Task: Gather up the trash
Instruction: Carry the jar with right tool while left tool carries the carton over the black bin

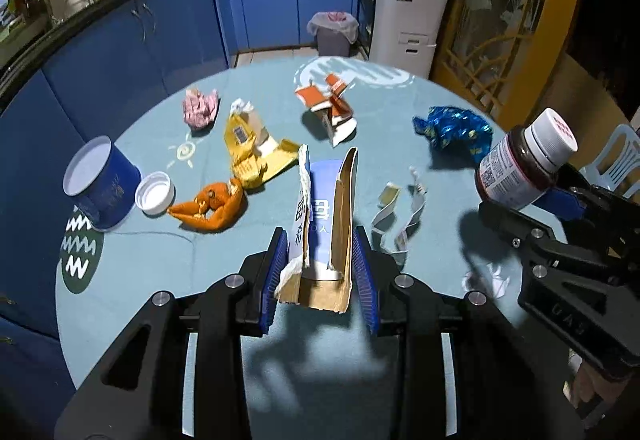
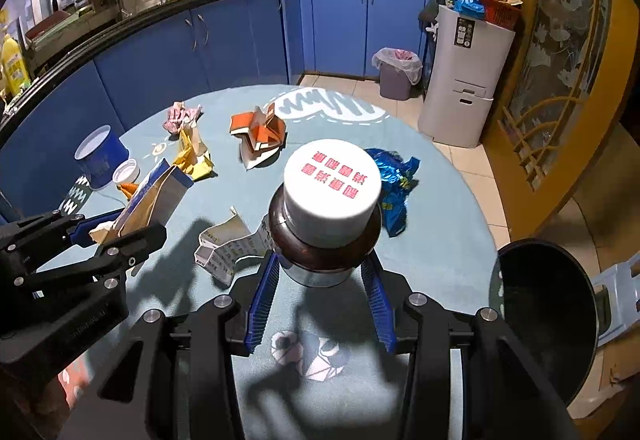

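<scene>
My left gripper [image 1: 320,240] is shut on a torn blue and brown cardboard box [image 1: 326,200], held above the round blue table [image 1: 160,280]. It also shows at the left of the right wrist view, where the box [image 2: 154,196] sticks up from the left gripper [image 2: 120,228]. My right gripper [image 2: 324,272] is shut on a brown bottle [image 2: 328,200] with a white cap, also lifted; the bottle [image 1: 520,164] appears at the right of the left wrist view. On the table lie an orange carton [image 1: 330,108], a blue foil wrapper [image 1: 452,130], a yellow wrapper [image 1: 252,148], orange peel [image 1: 212,206] and pink crumpled paper [image 1: 200,108].
A blue round tin [image 1: 100,184] and a white lid [image 1: 154,192] stand at the table's left. Paper strips [image 1: 396,208] lie near its middle. A black bin [image 2: 548,320] sits low at the table's right edge. A lined grey bin [image 1: 334,32] stands on the floor beyond.
</scene>
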`<state>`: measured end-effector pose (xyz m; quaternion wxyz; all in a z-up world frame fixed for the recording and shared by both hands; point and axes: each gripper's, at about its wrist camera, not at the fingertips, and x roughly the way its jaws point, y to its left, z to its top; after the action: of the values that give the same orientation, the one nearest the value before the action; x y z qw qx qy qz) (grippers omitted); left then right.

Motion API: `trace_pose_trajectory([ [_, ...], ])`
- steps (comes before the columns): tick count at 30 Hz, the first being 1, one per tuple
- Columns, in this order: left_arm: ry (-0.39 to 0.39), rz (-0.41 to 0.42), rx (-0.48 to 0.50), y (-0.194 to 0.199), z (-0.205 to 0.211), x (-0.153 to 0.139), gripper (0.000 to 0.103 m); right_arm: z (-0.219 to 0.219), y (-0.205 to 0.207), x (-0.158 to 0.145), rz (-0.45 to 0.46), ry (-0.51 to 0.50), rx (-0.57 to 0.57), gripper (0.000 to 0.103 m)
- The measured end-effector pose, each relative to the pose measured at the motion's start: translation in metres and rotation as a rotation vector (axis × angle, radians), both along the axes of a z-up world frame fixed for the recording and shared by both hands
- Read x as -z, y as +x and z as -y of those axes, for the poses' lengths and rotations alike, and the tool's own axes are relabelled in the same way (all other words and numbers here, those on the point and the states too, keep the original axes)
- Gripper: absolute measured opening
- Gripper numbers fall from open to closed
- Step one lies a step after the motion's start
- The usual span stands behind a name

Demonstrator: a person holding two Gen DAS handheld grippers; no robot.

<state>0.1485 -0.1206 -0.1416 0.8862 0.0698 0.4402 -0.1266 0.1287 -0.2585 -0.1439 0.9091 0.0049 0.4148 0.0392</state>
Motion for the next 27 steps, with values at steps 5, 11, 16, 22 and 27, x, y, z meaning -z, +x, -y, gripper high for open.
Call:
trace_pose_trajectory([
  [5,-0.005,0.020,0.009,-0.005,0.009,-0.010,0.034,0.006,-0.009,-0.009,0.025,-0.001,0.013,0.042],
  [11,-0.002,0.045,0.025,-0.011,0.025,-0.022,0.034,0.017,-0.020,-0.017,0.050,0.001,0.032,0.042],
  [16,0.004,0.060,0.050,-0.016,0.042,-0.028,0.035,0.030,-0.029,-0.022,0.067,0.006,0.055,0.042],
  [22,0.015,0.074,0.097,-0.022,0.069,-0.033,0.035,0.053,-0.042,-0.025,0.084,0.017,0.099,0.042],
  [27,0.024,0.084,0.149,-0.027,0.097,-0.036,0.035,0.074,-0.051,-0.025,0.089,0.029,0.141,0.042],
])
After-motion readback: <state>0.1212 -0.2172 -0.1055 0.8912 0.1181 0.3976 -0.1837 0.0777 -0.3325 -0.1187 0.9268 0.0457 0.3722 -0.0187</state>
